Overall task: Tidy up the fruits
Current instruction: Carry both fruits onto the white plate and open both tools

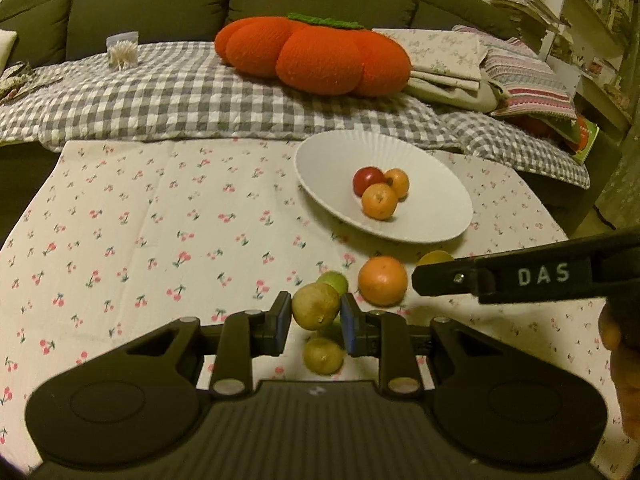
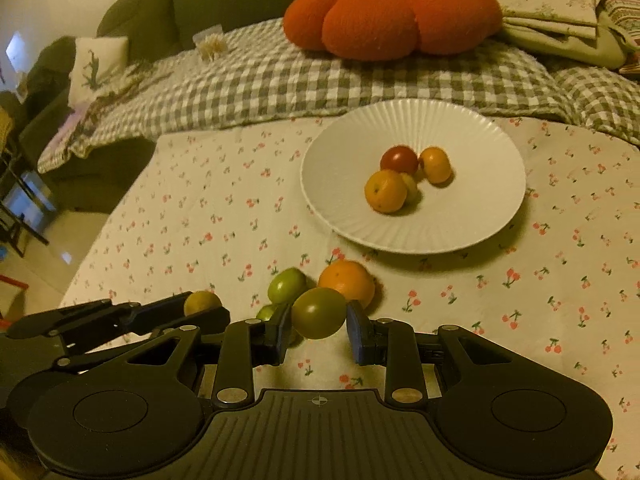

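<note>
Near the white plate (image 1: 420, 200), our left hand-held gripper (image 1: 315, 320) pinches a yellowish-green fruit (image 1: 315, 306) while our right hand-held gripper (image 2: 319, 322) pinches a green fruit (image 2: 319, 312).

Plate (image 2: 480, 216): white, ribbed, matt ceramic look. Tablecloth (image 1: 160, 220): soft printed cotton, creased. Pumpkin cushion (image 1: 316, 56): nubbly knitted fabric. Blanket (image 1: 160, 100): puckered checked cloth. Gripper bodies: matt black plastic, metal pins. Orange (image 1: 383, 280): dimpled skin.

pumpkin cushion (image 1: 316, 54), checked blanket (image 1: 168, 96), sofa (image 1: 160, 0)
</note>
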`<state>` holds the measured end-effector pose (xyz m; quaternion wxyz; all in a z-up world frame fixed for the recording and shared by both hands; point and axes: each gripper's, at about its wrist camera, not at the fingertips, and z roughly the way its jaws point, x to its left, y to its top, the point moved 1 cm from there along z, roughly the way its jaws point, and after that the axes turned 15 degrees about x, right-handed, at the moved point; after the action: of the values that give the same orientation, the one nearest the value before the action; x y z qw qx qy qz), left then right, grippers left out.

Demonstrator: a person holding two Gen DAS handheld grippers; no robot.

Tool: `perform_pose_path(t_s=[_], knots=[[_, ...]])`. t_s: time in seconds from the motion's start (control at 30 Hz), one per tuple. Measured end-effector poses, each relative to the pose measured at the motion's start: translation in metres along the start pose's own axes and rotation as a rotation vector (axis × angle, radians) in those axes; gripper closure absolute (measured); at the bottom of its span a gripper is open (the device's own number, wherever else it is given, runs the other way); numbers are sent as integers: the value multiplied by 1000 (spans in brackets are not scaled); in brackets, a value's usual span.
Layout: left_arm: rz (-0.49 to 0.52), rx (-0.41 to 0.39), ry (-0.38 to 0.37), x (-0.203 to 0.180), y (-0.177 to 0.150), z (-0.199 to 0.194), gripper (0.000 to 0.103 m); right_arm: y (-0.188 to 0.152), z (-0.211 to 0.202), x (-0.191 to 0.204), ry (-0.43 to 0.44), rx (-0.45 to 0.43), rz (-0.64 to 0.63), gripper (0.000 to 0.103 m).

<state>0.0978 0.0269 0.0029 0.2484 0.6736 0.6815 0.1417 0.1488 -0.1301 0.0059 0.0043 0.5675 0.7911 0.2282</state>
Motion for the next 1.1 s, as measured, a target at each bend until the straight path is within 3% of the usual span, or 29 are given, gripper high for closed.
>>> perform_pose_path(t_s=[0.5, 0.8, 1.1], knots=[[56, -60, -43, -25, 38, 12, 79, 24, -38, -57, -18, -109, 163, 75], [100, -40, -14, -27, 76, 46, 79, 38, -26, -85, 1, -83, 253, 75], [169, -19, 4, -26, 93, 77, 79, 50, 3, -87, -40, -47, 188, 75]])
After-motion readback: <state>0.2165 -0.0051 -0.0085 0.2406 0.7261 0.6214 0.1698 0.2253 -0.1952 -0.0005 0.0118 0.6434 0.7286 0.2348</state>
